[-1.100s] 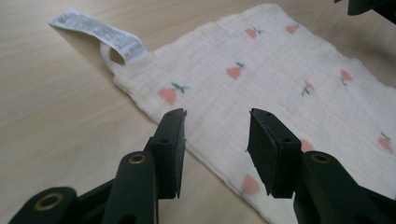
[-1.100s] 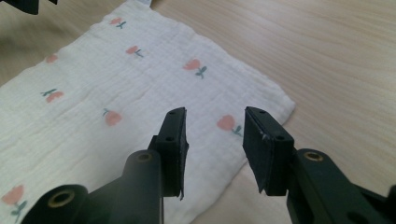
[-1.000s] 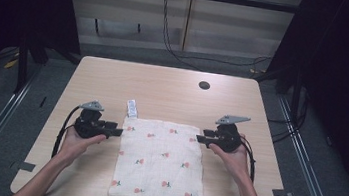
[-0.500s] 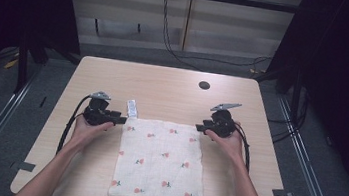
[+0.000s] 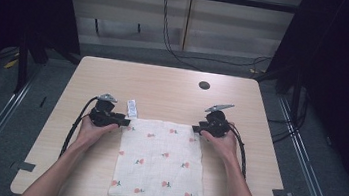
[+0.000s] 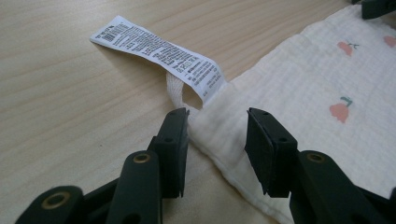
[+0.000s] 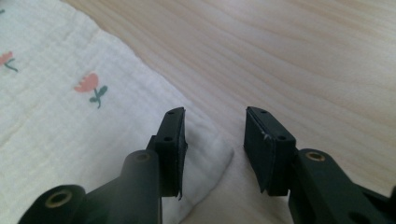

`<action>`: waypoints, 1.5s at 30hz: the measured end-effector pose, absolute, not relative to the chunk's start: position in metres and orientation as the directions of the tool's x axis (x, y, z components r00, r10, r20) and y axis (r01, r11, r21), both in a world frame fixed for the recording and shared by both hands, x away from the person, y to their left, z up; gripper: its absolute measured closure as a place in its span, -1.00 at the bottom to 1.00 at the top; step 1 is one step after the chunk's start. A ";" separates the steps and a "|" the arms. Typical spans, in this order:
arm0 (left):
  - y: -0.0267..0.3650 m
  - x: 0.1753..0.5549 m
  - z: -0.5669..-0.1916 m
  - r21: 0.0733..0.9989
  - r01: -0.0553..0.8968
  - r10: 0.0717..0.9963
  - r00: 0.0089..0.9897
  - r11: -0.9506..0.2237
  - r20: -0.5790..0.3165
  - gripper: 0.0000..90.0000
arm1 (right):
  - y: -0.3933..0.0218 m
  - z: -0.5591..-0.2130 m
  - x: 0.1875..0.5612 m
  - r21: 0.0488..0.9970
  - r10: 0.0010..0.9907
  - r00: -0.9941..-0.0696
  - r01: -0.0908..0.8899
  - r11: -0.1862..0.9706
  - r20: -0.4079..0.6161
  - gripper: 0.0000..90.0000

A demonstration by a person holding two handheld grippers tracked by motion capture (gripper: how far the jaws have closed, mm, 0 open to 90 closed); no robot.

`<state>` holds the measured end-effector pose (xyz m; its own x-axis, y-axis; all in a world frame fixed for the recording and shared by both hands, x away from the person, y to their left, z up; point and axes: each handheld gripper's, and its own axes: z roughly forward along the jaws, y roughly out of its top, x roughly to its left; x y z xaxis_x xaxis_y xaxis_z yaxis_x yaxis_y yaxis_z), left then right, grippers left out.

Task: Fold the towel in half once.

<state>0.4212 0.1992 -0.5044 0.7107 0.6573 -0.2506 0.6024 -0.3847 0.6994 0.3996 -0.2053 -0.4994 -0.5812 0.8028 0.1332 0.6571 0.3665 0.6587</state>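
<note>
The left gripper [image 6: 212,140] stands with its black jaws apart, having just been closing a little, and the far left corner of the white square muslin cloth with small pink flowers [image 6: 322,93] lies between them, not pinched. The right gripper [image 7: 212,144] is likewise parted, its jaws straddling the cloth's far right corner without pressing it. From that left corner a white printed care label [image 6: 159,51] on a short loop lies flat on the wood, pointing away from the cloth. The fabric is crinkly and softly woven, with a stitched hem, and its pink blooms have green stems. It lies spread flat on the near half of the pale wooden table [image 5: 164,86], well short of the dark round hole [image 5: 204,85] beyond the cloth's far edge.
</note>
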 end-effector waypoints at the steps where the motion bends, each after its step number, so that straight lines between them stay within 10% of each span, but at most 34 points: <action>1: 0.199 0.421 -0.504 0.699 0.602 0.656 0.712 -0.385 -0.252 0.30 | -0.204 -0.500 0.399 0.658 0.801 -0.586 0.653 0.374 0.126 0.34; 9: 0.199 0.420 -0.508 0.702 0.598 0.637 0.724 -0.387 -0.265 0.90 | -0.199 -0.500 0.396 0.665 0.779 -0.609 0.646 0.375 0.153 0.96; 45: 0.204 0.387 -0.460 0.807 0.508 0.571 0.774 -0.300 -0.275 0.93 | -0.226 -0.469 0.356 0.801 0.706 -0.655 0.560 0.214 0.269 0.98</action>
